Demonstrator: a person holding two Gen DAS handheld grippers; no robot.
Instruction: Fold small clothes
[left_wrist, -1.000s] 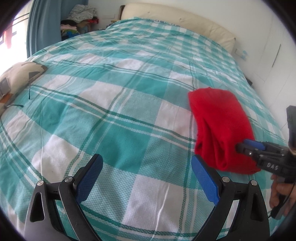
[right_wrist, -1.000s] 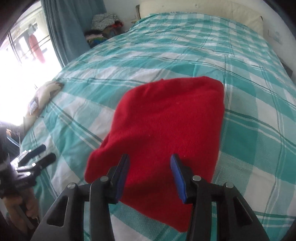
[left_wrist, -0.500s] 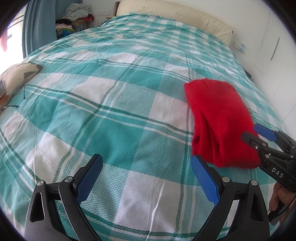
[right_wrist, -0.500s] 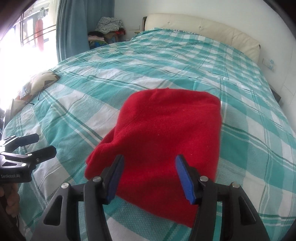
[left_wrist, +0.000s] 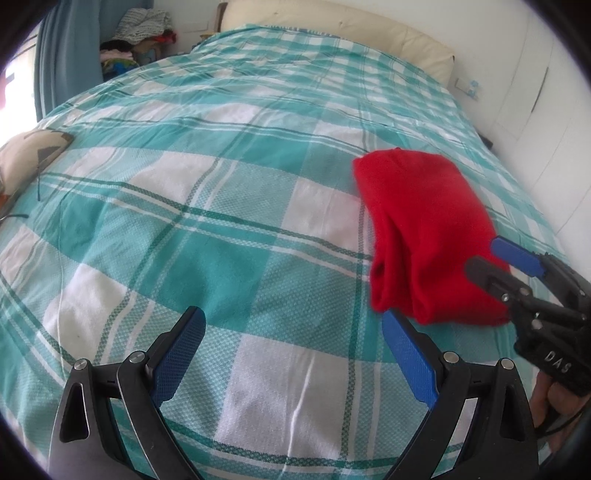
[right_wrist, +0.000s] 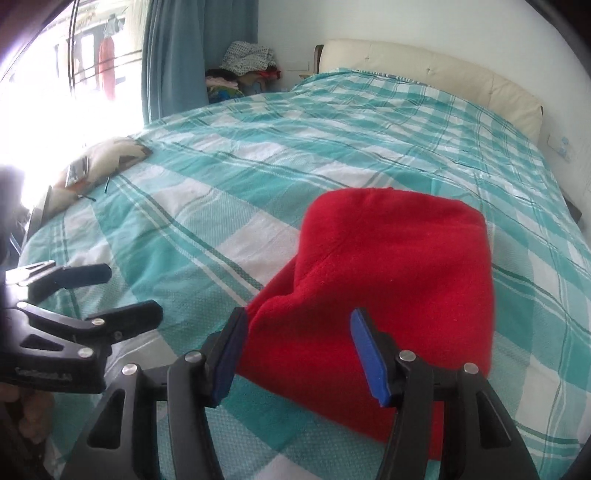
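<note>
Right tongs withdrawn, agape, folded fuzzy red garment, checked bedspread

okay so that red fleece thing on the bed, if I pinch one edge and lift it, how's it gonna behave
The red fleece garment would probably droop: it lies in soft, rounded folds on the checked bedspread. Its fuzzy nap suggests it won't slip from the jaws, and it looks light. Lifted by one edge, the fold would likely fall open.
</note>
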